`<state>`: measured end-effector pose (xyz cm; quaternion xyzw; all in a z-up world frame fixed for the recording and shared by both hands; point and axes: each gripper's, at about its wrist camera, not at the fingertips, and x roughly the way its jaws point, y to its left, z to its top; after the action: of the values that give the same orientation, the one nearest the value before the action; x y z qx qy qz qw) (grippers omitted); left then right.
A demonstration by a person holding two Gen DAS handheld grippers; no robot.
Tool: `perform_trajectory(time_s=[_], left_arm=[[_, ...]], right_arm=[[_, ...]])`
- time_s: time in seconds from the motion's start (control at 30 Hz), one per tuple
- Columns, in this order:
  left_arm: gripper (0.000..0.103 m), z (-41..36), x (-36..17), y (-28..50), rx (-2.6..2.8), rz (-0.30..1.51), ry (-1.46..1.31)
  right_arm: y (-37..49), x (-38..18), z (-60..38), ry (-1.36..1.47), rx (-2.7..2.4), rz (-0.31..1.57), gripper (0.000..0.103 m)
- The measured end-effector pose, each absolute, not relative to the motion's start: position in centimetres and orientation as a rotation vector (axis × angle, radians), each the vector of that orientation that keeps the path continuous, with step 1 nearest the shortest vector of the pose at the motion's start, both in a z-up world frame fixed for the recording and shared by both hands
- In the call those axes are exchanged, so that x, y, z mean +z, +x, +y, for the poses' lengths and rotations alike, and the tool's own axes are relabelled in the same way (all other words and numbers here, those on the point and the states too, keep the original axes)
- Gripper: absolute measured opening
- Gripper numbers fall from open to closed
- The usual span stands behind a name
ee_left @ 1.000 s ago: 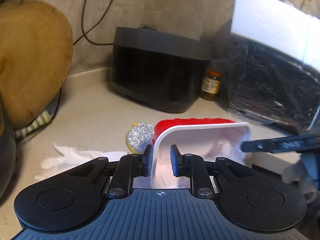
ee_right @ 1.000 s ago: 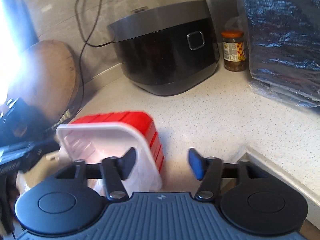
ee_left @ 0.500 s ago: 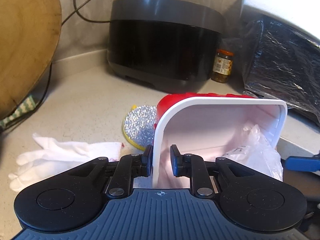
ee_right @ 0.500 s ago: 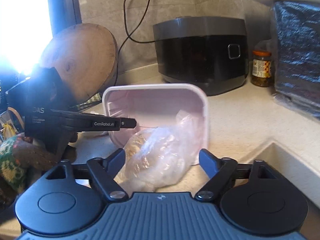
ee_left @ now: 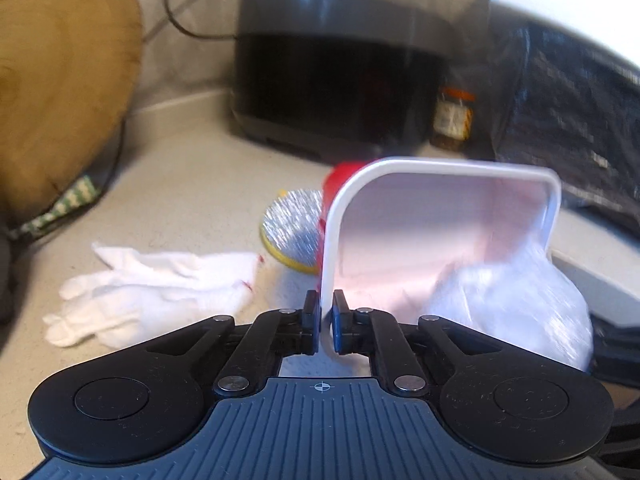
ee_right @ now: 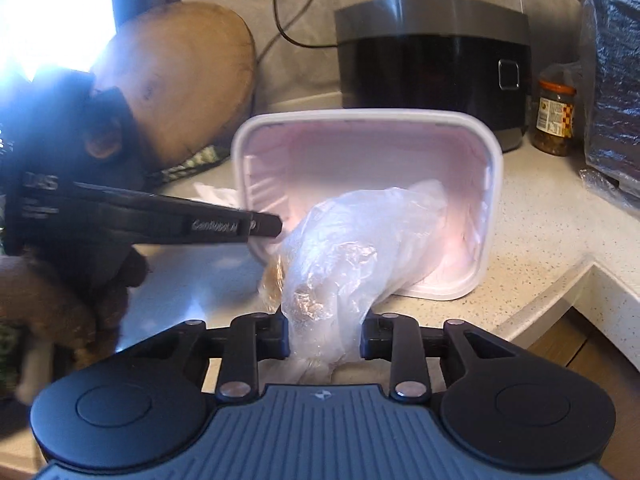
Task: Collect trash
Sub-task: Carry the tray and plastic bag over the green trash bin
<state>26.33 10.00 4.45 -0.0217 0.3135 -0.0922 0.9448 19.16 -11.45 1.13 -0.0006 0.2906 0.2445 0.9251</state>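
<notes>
Crumpled plastic bag spilling from tipped bin

- Left wrist view: motion blur throughout, rice cooker and jar smeared; soft even daylight.
- Right wrist view: sharper; blown-out window glare top left, washing out that corner.
- Fisheye bending at edges in both views.
- White tub interior glows pinkish.
</notes>
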Motion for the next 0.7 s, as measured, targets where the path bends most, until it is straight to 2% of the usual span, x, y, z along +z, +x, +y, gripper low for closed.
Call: perform_trajectory(time_s=[0.33, 0.57, 0.7], left_arm=[[0.011, 14.0, 10.8, 20.9, -0.054, 0.488, -0.019], [0.011, 16.8, 12.3, 17.9, -0.043, 0.519, -0.119], [0.011, 17.3, 14.4, 15.9, -0.037, 0.455, -0.138]], right_arm=[[13.4, 4.7, -15.6, 0.026, 0.481, 0.470, 0.025], [11.3, 5.6, -18.1, 0.052, 0.444, 0.437, 0.025], [10.4, 6.8, -19.6, 0.090, 0.423, 0.411, 0.025]])
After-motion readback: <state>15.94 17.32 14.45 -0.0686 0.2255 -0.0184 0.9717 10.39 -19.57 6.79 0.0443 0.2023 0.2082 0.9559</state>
